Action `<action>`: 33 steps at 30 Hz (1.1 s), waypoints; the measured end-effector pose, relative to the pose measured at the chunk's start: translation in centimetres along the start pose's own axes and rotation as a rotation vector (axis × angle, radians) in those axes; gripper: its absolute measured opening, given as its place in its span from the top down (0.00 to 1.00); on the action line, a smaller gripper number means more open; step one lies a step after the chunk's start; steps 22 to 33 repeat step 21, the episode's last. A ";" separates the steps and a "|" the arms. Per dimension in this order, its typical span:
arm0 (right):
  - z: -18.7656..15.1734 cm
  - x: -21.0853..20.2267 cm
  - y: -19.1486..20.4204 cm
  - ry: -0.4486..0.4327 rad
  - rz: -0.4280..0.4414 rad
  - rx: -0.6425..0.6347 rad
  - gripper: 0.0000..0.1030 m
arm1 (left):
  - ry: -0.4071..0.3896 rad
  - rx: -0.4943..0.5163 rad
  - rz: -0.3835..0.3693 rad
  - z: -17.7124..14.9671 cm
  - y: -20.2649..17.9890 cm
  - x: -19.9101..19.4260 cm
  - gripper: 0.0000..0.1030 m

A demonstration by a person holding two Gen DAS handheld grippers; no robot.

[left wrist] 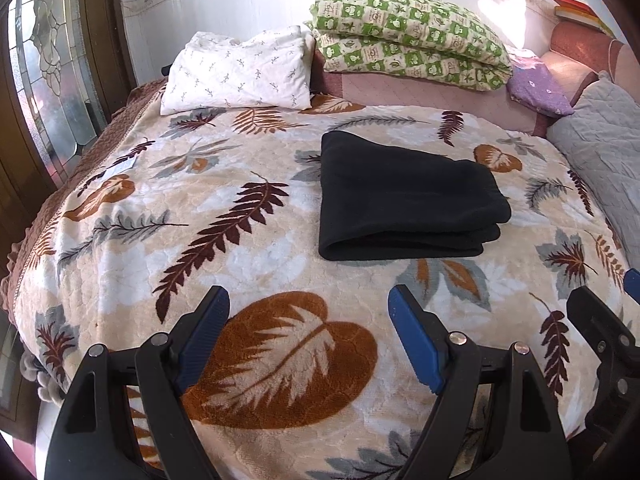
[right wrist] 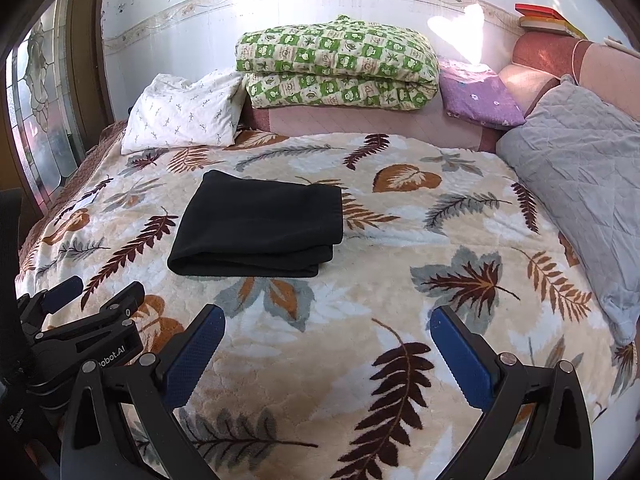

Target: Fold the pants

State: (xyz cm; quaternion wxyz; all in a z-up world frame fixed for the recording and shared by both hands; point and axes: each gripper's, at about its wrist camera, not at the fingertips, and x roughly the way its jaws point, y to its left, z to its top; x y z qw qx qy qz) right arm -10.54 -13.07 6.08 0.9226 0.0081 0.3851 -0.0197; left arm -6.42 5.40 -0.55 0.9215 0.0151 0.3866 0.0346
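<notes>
At nine o'clock of the left wrist view a wooden door with leaded glass (left wrist: 52, 76) stands beside the bed, and the brown edge of an under-quilt (left wrist: 116, 128) runs along that side. A leaf-print blanket (left wrist: 248, 248) covers the bed, and at eleven o'clock a white sprig-print pillow (left wrist: 240, 72) lies at its far end. The left gripper (left wrist: 308, 312) hangs low at six o'clock with its blue-padded jaws spread wide, nothing between them but a big brown leaf on the blanket. Just right of centre, toward one o'clock of that gripper, the black pants (left wrist: 404, 200) lie folded into a flat stack on the blanket, clear of both grippers, with the folded edge toward the camera. At twelve o'clock behind them a folded green checked quilt (left wrist: 404, 36) rests against the wall, with a purple flowered cushion (left wrist: 540, 84) at two o'clock and a grey quilted pillow (left wrist: 600, 136) at three o'clock. In the right wrist view the pants (right wrist: 260, 224) sit at eleven o'clock, and the right gripper (right wrist: 328, 320) at six o'clock also has its jaws wide apart, over bare blanket and holding nothing. Red and yellow books (right wrist: 548, 18) sit on the headboard at one o'clock.
</notes>
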 end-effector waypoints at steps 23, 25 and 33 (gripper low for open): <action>-0.3 0.0 -0.5 0.001 -0.008 0.012 0.00 | -0.037 0.019 0.000 0.0 -0.6 -0.7 0.20; -0.3 0.0 -0.5 0.001 -0.008 0.012 0.00 | -0.037 0.019 0.000 0.0 -0.6 -0.7 0.20; -0.3 0.0 -0.5 0.001 -0.008 0.012 0.00 | -0.037 0.019 0.000 0.0 -0.6 -0.7 0.20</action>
